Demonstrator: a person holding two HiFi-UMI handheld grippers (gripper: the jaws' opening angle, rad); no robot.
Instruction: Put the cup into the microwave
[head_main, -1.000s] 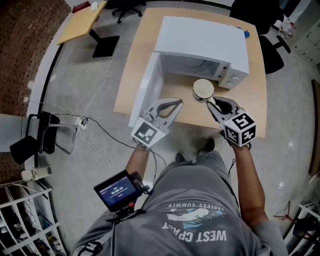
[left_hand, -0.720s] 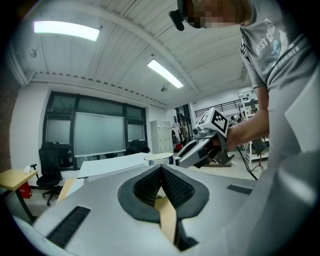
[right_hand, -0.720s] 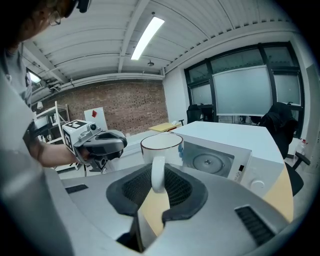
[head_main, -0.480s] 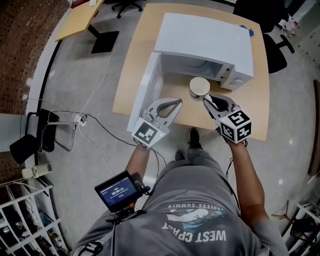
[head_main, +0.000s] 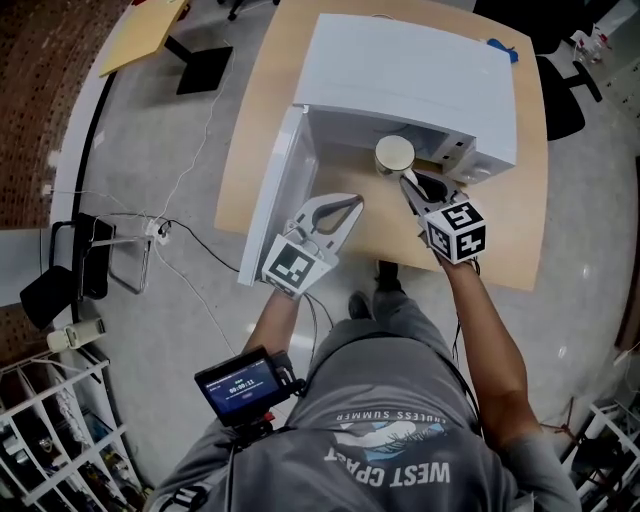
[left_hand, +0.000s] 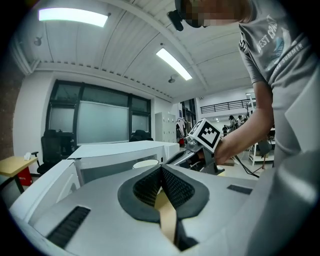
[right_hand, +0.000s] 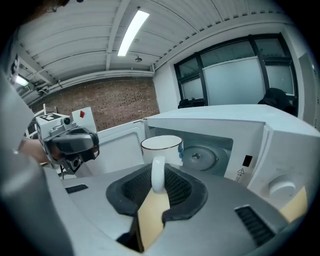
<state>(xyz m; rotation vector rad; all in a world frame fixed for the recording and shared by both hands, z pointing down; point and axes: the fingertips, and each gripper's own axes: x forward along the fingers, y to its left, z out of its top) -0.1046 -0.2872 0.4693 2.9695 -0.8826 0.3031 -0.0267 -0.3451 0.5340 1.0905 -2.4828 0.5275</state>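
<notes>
A white cup (head_main: 394, 154) with a dark rim hangs at the mouth of the open white microwave (head_main: 410, 70). My right gripper (head_main: 408, 182) is shut on its handle. In the right gripper view the cup (right_hand: 161, 148) stands upright just beyond the jaws, its handle (right_hand: 158, 176) clamped between the pads, with the cavity and turntable (right_hand: 202, 156) right behind it. My left gripper (head_main: 345, 205) sits lower left of the cup, in front of the open door, shut with nothing in it. In the left gripper view its tips (left_hand: 161, 168) meet, and the cup's rim (left_hand: 145, 163) shows beyond them.
The microwave door (head_main: 283, 185) swings out to the left, level with my left gripper. The microwave stands on a wooden table (head_main: 510, 240), whose front edge lies under my hands. Cables (head_main: 190, 250) run over the floor at left. A black office chair (head_main: 565, 95) stands at right.
Both grippers have moved forward and down toward the microwave. The cup has gone with the right gripper from in front of the microwave to its opening.
</notes>
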